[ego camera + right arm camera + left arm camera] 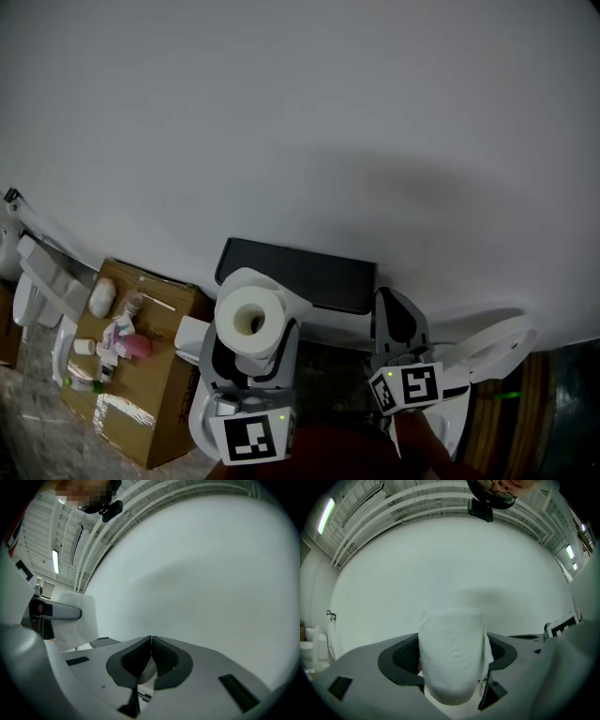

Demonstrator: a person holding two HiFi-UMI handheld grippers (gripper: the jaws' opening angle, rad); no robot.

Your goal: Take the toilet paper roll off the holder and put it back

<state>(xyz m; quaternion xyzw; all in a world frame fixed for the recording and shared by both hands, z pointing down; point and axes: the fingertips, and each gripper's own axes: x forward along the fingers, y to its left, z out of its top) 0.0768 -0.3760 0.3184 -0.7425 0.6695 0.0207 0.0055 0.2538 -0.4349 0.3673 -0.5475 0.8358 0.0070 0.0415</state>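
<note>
White toilet paper roll [251,319] is clamped in the left gripper [452,667], off the dark holder [314,279] just beyond, core facing up. Right gripper [151,656] is closed, empty, beside it.

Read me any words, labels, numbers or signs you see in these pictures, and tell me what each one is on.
No text here can be read.
On the toilet paper roll: an embossed round mark, too faint to read.
On the left marker cube and right marker cube: black-and-white square patterns only, no letters or numbers.
On the small items lying on the cardboard box: any labels are too small to read.
</note>
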